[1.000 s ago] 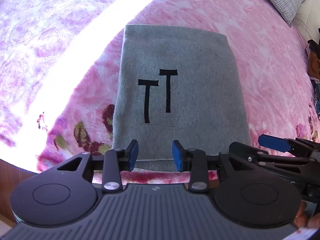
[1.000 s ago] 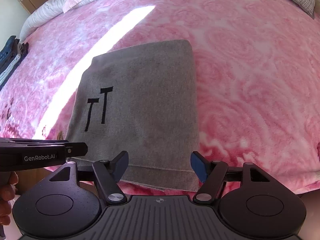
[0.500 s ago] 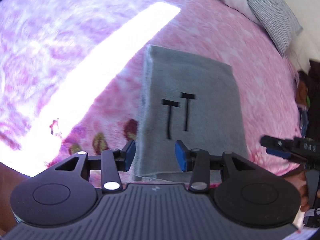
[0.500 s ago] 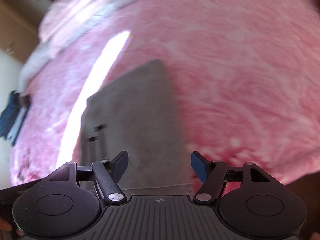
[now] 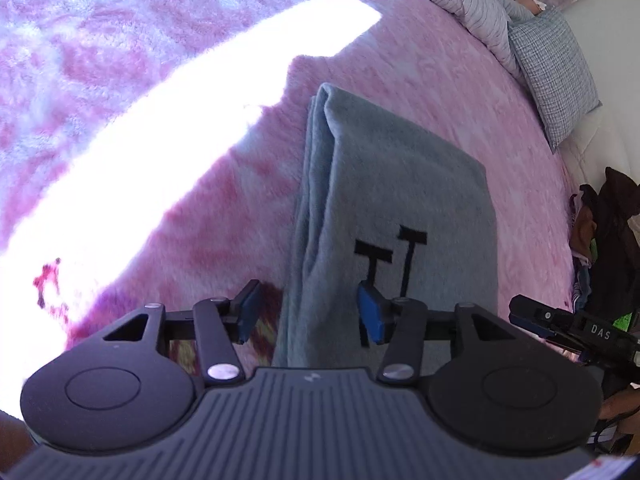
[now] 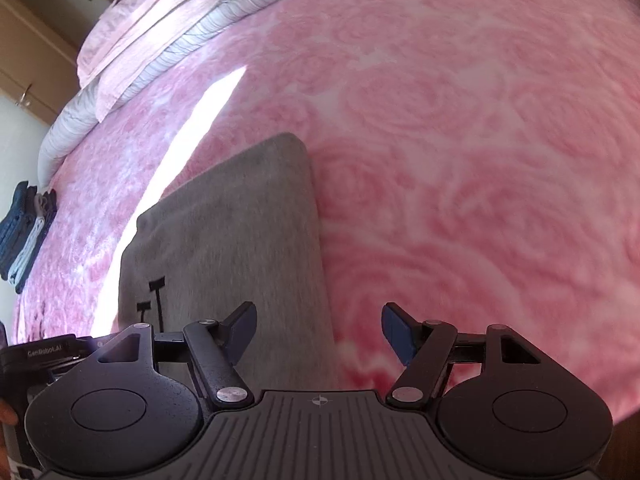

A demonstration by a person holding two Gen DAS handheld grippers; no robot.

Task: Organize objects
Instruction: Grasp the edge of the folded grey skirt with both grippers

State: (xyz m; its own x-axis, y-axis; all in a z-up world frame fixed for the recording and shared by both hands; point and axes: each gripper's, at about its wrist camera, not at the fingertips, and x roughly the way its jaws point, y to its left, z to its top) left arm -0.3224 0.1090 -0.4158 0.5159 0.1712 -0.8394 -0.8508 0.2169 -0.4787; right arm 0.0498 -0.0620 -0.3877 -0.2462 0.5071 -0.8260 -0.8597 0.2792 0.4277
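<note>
Pink rose-patterned bed cover [image 6: 460,160] carries a folded grey cloth [image 5: 400,208] with two black T marks. Nearest, the left tool [image 5: 306,312] is spread over its left edge, and the right tool [image 6: 318,330] is spread over its right edge, both holding nothing. Farther back lie striped pillows [image 6: 132,48].

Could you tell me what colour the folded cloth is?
Grey with black markings, clearest in the left wrist view.
</note>
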